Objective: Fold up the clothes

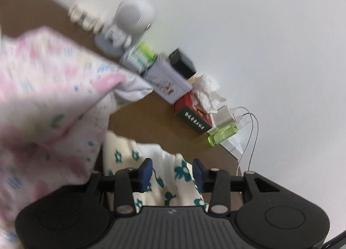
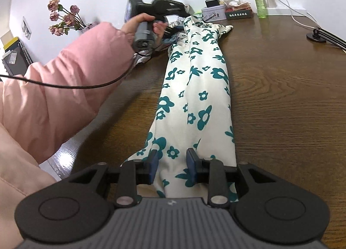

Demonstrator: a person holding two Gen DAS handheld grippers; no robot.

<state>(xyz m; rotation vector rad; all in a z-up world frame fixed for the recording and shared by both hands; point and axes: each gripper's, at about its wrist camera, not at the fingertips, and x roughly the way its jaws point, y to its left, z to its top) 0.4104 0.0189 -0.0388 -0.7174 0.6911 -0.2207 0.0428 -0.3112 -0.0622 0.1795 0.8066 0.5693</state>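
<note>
One cream garment printed with teal flowers (image 2: 194, 89) is found laid lengthwise on the dark wood-grain table (image 2: 281, 89), drawn into a long narrow strip running from the near edge to the clutter at the far wall; it is judged to be gathered lengthwise but not yet folded across, so the main folds remain to be made. The right gripper (image 2: 172, 165) is set at the near end with its jaws partly closed and cloth bunched between the blue pads (image 2: 154, 165), apparently pinched. The left gripper (image 1: 172, 175), held in a hand (image 2: 140, 24) from a pink padded sleeve (image 2: 64, 80), is positioned at the far end; its jaws stand partly apart with the floral cloth lying between them, and no grip can be confirmed. A second garment, pale pink with small coloured prints (image 1: 47, 89), is noted beside the first, loose and unfolded. Counted: two garments, two grippers, one green bottle (image 2: 261, 6), one red box (image 1: 192, 114).
</note>
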